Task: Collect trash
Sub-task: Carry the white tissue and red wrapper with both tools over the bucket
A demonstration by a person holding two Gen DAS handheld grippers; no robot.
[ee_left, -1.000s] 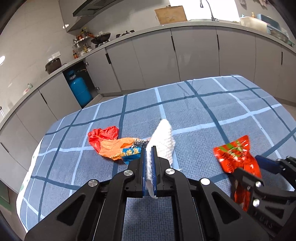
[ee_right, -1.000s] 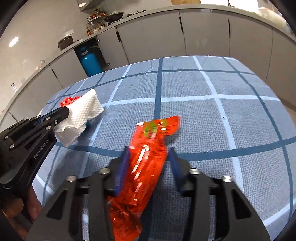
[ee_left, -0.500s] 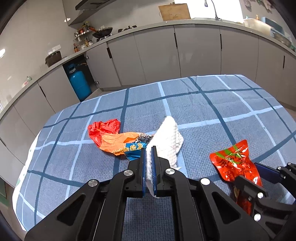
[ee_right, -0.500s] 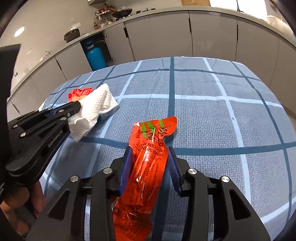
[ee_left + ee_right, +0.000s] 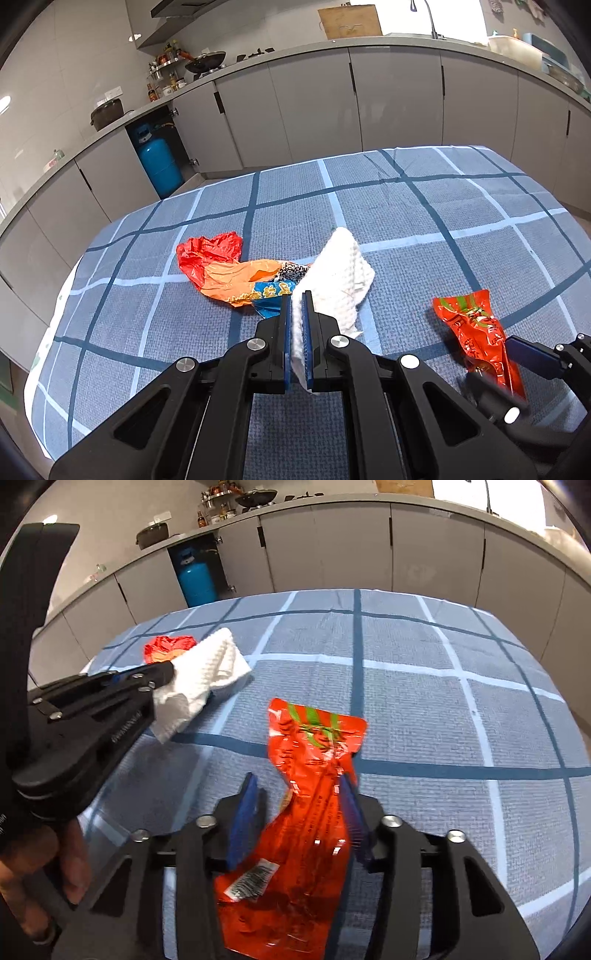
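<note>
Right wrist view: the right gripper (image 5: 301,805) is closing its jaws around a red snack wrapper (image 5: 314,794) lying between them, left pad not yet touching; beside it, the left gripper (image 5: 297,314) clamps a white paper towel (image 5: 340,280).

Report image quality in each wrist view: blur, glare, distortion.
Left wrist view: sharp on the white paper towel, fisheye bows the counter, window blown out, right gripper smeared. Right wrist view: red wrapper and blue pads motion-blurred as the jaws close around it; glare flecks on the wrapper.
</note>
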